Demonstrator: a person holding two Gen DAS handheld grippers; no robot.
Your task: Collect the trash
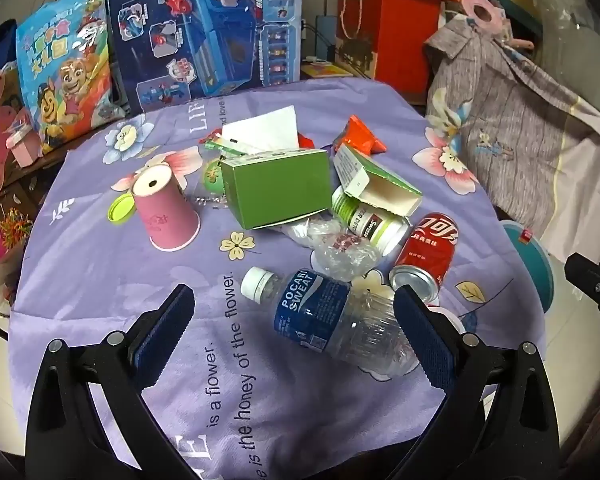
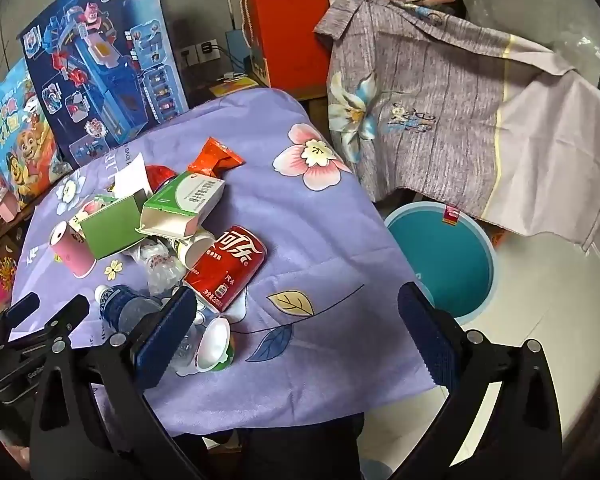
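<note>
Trash lies in a heap on a purple flowered tablecloth [image 1: 100,280]. Nearest my open left gripper [image 1: 296,332] lies a clear Pocari Sweat bottle [image 1: 328,316], just ahead between the fingers. Beyond it lie a red cola can [image 1: 424,256], a crumpled clear plastic wrap [image 1: 336,248], a white Swisse jar [image 1: 372,222], a green box [image 1: 276,188], an open green-white carton [image 1: 380,184], a pink paper cup [image 1: 164,208] and an orange wrapper [image 1: 360,136]. My right gripper [image 2: 300,336] is open and empty above the table's front right part. The cola can [image 2: 228,264] and a white-green yogurt cup [image 2: 216,346] lie by its left finger.
A teal round bin [image 2: 448,260] stands on the floor right of the table, also seen in the left view [image 1: 532,268]. A grey-purple cloth [image 2: 460,120] hangs over furniture behind it. Toy boxes [image 1: 204,28] and red boxes [image 1: 384,36] stand behind the table.
</note>
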